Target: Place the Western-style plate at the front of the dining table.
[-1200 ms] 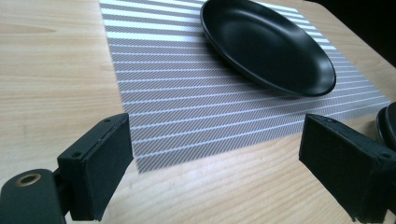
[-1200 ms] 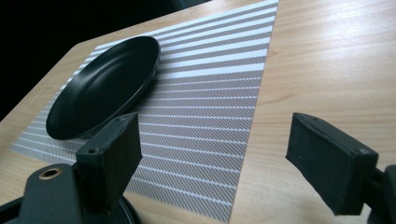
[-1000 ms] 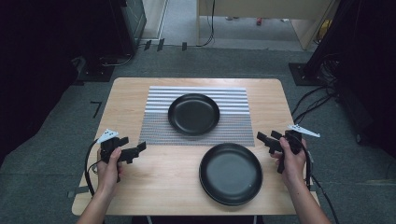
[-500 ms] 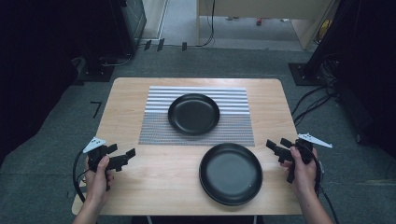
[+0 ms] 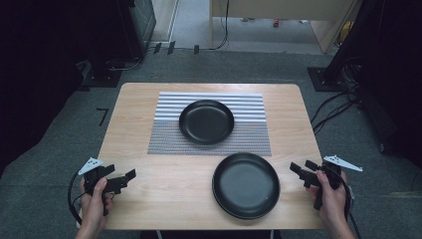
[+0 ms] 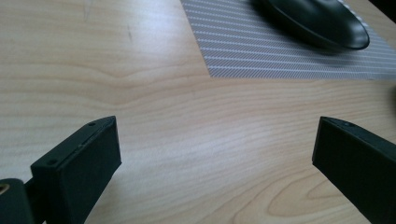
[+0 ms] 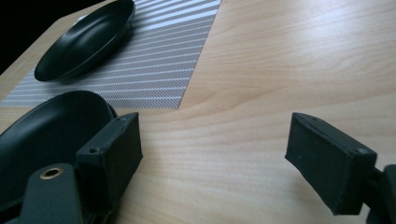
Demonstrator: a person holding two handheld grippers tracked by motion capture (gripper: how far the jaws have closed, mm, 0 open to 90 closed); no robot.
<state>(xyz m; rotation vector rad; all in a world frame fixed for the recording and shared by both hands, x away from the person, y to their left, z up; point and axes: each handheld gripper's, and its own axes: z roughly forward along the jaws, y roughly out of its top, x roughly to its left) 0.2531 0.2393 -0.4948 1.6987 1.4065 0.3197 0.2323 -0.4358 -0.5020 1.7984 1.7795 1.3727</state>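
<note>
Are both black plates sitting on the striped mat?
No, only the far plate sits on the mat; the near plate rests on bare table.

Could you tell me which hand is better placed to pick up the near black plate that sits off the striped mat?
Right. The right tongs are open beside the near plate, whose rim lies by one jaw in the right gripper view. The left tongs, also open, face bare table farther away.
</note>
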